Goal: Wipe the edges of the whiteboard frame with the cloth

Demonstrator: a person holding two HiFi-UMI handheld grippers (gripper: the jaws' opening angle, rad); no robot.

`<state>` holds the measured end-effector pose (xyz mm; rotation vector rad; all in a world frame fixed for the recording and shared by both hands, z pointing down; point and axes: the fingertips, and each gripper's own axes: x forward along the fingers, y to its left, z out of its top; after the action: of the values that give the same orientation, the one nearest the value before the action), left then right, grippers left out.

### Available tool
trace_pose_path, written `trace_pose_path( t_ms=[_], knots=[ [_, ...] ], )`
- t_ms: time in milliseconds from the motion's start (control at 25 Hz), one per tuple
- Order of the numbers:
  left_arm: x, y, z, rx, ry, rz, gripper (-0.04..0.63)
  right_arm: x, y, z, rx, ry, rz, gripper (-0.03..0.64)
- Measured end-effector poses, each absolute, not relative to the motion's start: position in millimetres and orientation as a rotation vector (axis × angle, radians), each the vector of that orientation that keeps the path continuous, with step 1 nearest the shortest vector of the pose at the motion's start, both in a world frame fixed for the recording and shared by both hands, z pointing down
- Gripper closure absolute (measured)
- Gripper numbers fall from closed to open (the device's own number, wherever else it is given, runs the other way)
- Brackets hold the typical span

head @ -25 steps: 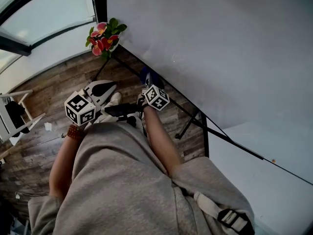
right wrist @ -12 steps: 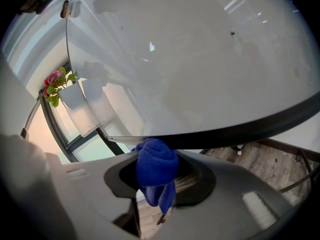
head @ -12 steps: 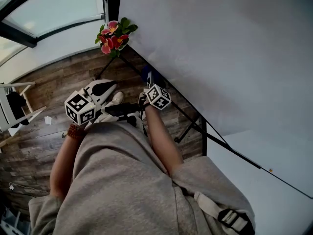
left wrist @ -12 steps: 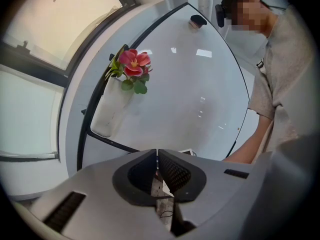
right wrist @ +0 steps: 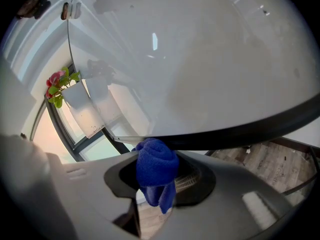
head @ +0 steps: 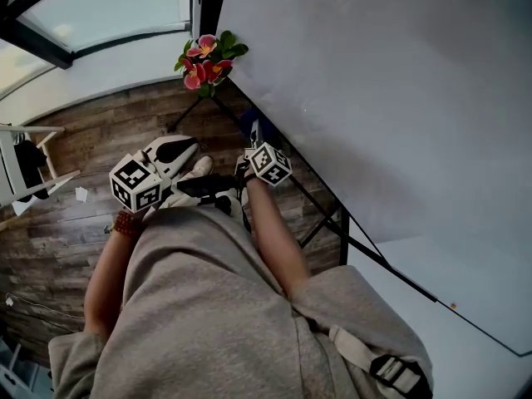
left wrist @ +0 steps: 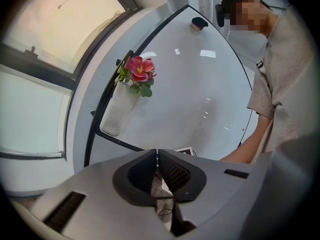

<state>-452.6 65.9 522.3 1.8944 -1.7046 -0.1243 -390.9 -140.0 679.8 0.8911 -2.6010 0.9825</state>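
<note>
The whiteboard point(head: 391, 98) fills the right of the head view, and its black frame edge point(head: 324, 199) runs diagonally down to the right. My right gripper point(head: 252, 133) is shut on a bunched blue cloth point(right wrist: 156, 168), which sits right at the dark frame bar point(right wrist: 240, 129); I cannot tell whether they touch. The cloth point(head: 248, 125) shows as a blue patch beyond the marker cube. My left gripper point(left wrist: 157, 156) is shut with nothing in it and is held beside the right one, away from the board point(left wrist: 190, 89).
A pink flower sprig point(head: 208, 59) in a white holder hangs at the board's corner. An eraser point(left wrist: 199, 23) sits on the board's far part. Black stand legs point(head: 320, 219) cross the wooden floor point(head: 91, 140) below. A white rack point(head: 29, 177) stands at the left.
The board and the flowers have slid to the right in the head view. Both grippers hold almost the same place against my body, with the cloth still gripped.
</note>
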Motion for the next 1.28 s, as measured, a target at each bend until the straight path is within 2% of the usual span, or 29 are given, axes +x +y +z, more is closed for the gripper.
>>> trace_pose_path(
  t_ms=[1280],
  knots=[
    [-481,94,525,1.801,-1.817,-0.185,0.577,-448,-129,684,0.734,-2.621,0.946,0.472]
  ],
)
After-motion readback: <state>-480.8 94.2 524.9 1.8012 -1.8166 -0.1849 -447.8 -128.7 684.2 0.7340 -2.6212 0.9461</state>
